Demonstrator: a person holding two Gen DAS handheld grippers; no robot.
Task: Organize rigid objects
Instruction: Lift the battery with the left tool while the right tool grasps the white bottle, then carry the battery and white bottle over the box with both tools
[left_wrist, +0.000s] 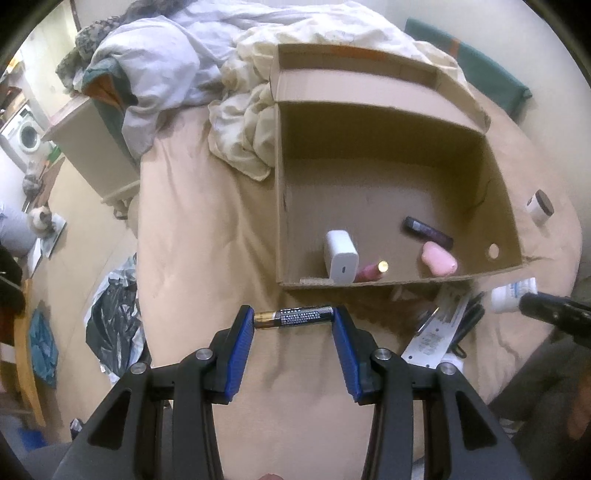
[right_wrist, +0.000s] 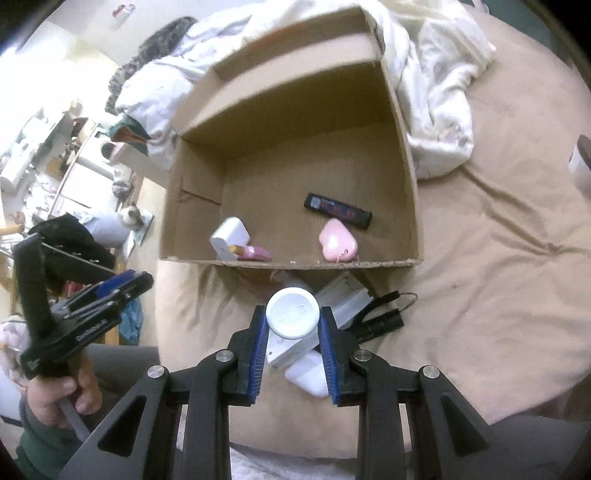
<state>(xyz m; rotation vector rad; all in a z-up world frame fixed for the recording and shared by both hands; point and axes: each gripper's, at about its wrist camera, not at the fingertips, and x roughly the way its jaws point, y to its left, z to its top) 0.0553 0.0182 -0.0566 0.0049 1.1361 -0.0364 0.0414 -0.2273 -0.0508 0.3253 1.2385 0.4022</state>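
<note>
My left gripper (left_wrist: 294, 318) is shut on a black and gold battery (left_wrist: 294, 317), held end to end between its blue pads just in front of the open cardboard box (left_wrist: 495, 192). My right gripper (right_wrist: 292, 314) is shut on a white round-capped bottle (right_wrist: 292, 311), lifted above the bed before the box's near wall (right_wrist: 291, 263). Inside the box lie a white charger (left_wrist: 340, 256), a pink tube (left_wrist: 371, 271), a pink heart-shaped case (left_wrist: 439, 260) and a dark stick (left_wrist: 428, 230). The right gripper's tip with the bottle (left_wrist: 511, 295) shows at the right of the left wrist view.
Under the right gripper lie a white strip (right_wrist: 341, 301), a black flashlight with strap (right_wrist: 382, 321) and a white flat object (right_wrist: 308, 374). Crumpled sheets (left_wrist: 243, 144) crowd the box's far side. A small jar (left_wrist: 539, 205) sits right of the box. Bags (left_wrist: 110, 325) litter the floor.
</note>
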